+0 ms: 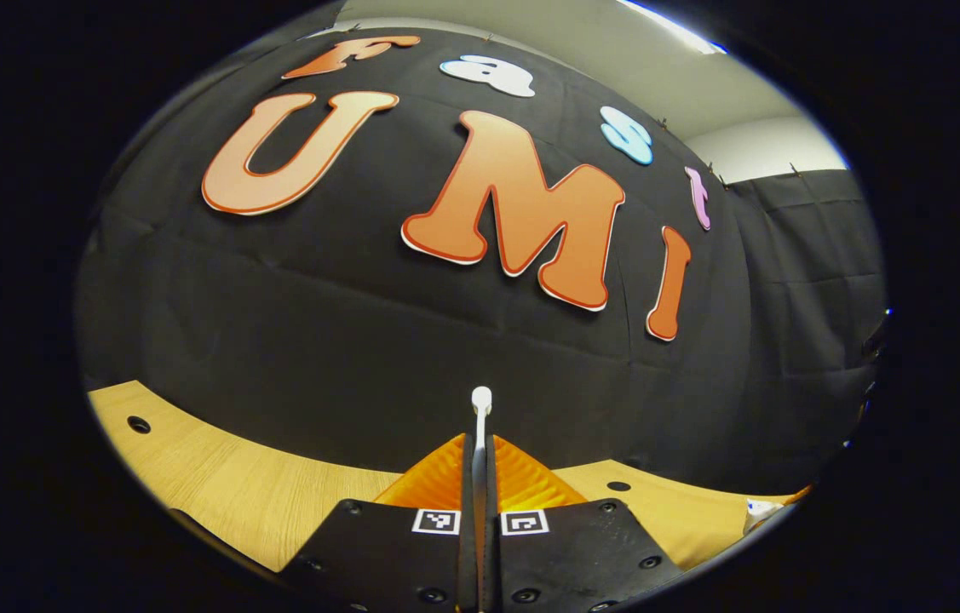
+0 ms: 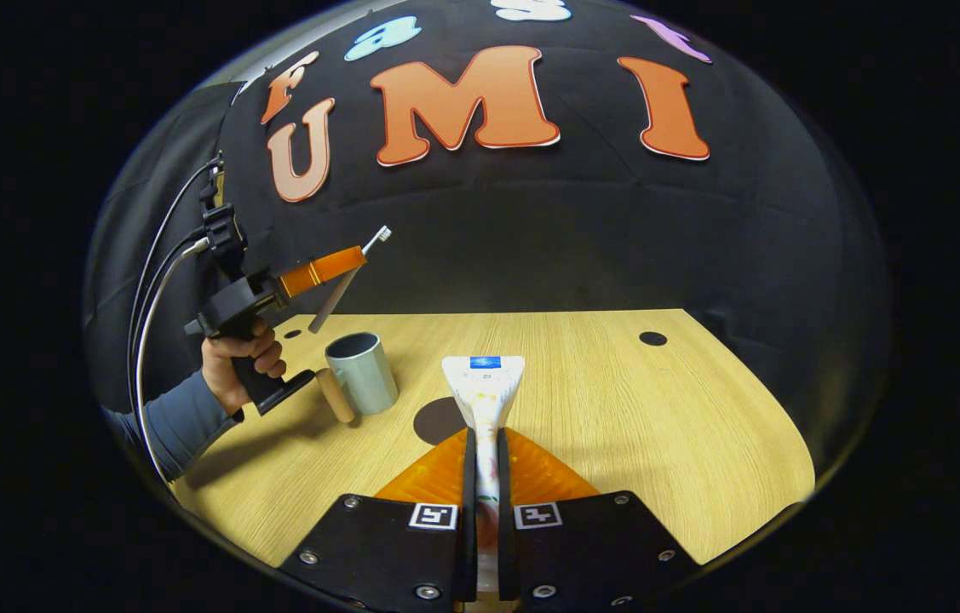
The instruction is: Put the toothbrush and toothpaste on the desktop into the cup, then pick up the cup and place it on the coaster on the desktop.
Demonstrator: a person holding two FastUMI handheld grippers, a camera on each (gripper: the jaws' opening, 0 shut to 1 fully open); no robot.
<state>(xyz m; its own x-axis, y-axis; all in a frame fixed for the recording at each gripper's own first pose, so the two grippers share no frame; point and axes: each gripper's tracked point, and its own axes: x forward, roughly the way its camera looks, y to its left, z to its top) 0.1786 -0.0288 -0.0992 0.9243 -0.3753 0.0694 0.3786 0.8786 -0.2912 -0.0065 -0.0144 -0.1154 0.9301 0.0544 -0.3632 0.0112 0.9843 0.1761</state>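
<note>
In the right gripper view, a grey-green cup (image 2: pixel 363 375) with a wooden handle (image 2: pixel 335 396) stands upright on the wooden table (image 2: pixel 616 409). My left gripper (image 2: pixel 356 255) hovers above and left of it, shut on a white toothbrush (image 2: pixel 333 300). The brush is tilted, bristles up, its lower end just above the cup's left rim. In the left gripper view the toothbrush's white tip (image 1: pixel 481 400) sticks out past my left gripper (image 1: pixel 480 443). My right gripper (image 2: pixel 484 438) is shut on the white toothpaste tube (image 2: pixel 484 383). A dark round coaster (image 2: pixel 435 420) lies right of the cup, partly hidden by the tube.
A hand (image 2: pixel 237 353) and a grey-blue sleeve (image 2: pixel 177 426) hold the left gripper, with cables (image 2: pixel 152 289) running up from it. The table has small round holes (image 2: pixel 652 338). The black cloth wall (image 2: pixel 573 247) closes off the far side.
</note>
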